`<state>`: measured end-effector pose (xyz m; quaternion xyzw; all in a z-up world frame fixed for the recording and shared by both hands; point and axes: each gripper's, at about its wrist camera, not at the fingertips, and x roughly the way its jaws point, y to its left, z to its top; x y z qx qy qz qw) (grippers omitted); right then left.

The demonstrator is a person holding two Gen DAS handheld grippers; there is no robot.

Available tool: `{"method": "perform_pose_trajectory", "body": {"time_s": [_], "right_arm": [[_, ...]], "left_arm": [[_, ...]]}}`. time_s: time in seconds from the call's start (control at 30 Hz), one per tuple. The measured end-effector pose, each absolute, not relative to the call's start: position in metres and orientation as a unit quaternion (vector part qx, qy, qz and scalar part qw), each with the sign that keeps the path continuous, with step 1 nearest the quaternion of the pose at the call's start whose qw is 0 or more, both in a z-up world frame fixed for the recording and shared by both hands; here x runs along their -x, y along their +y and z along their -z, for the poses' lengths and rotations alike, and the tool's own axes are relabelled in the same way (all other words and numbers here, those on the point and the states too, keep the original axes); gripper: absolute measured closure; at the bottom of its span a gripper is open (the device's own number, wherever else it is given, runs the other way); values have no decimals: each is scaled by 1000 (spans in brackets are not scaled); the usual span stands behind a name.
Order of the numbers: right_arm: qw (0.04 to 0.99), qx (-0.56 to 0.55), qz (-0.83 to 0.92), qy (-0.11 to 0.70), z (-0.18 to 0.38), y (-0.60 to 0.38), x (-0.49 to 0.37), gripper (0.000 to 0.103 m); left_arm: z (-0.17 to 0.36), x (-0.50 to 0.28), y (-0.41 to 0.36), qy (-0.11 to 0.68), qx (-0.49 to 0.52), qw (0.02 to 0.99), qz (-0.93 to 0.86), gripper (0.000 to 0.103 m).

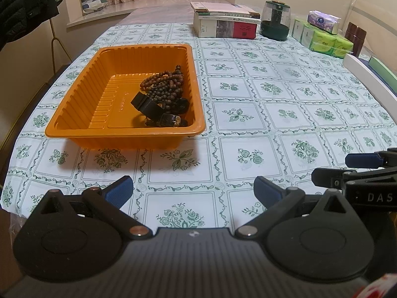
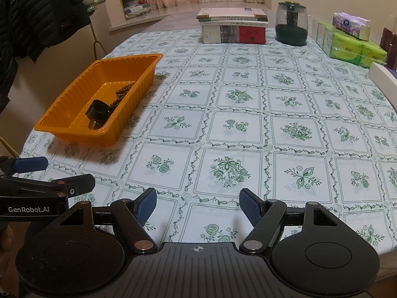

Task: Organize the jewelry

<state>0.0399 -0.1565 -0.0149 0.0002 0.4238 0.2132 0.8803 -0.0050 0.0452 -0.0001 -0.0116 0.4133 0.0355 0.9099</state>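
In the right wrist view the near wall of the orange tray [image 2: 74, 134] hides most of the bead strings [image 2: 122, 92] and the lower part of the black band [image 2: 98, 110], and a small shiny piece [image 2: 93, 124] beside the band is too small to identify. In the left wrist view the dark pieces [image 1: 173, 120] in the tray's near right corner overlap, so they cannot be told apart. The print on the book spines [image 1: 224, 28] and tissue packs [image 1: 330, 41] at the far end is too small to read, and the black jacket [image 2: 37, 12] at far left runs past the picture's edge.

Soft indoor light, sharp, fisheye-bent edges
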Motion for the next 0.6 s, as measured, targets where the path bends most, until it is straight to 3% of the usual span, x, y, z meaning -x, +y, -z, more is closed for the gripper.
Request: {"method": "perform_pose_trajectory", "body": {"time_s": [0.6], "right_arm": [[880,2,-216,424,15,-154,-40,30]], "left_arm": [[0,3,46,415,11,909,-34,0]]}}
